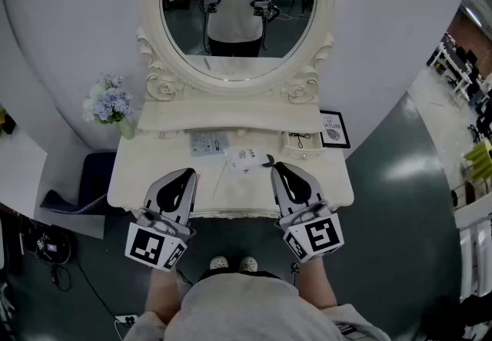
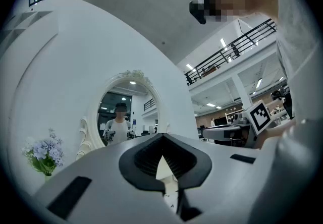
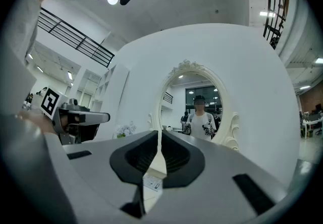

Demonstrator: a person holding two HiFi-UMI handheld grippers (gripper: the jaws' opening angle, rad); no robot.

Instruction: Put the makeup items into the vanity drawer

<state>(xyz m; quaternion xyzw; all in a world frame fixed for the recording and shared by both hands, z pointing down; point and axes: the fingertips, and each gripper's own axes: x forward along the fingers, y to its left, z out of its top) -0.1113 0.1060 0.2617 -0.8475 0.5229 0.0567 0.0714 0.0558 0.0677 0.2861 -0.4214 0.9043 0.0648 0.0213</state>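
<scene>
Left claw (image 1: pixel 187 175) and right claw (image 1: pixel 278 169) hover closed and empty above the white vanity table (image 1: pixel 138 170), facing the oval mirror (image 1: pixel 238 9).

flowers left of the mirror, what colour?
The flowers are pale blue-lilac; the head view shows them best.

Vanity table (image 1: pixel 154 178): mirror (image 1: pixel 238 1) along the far edge, flowers (image 1: pixel 110 101) at far left, framed picture (image 1: pixel 334 129) at far right, makeup items (image 1: pixel 247 157) on the top between them.
</scene>
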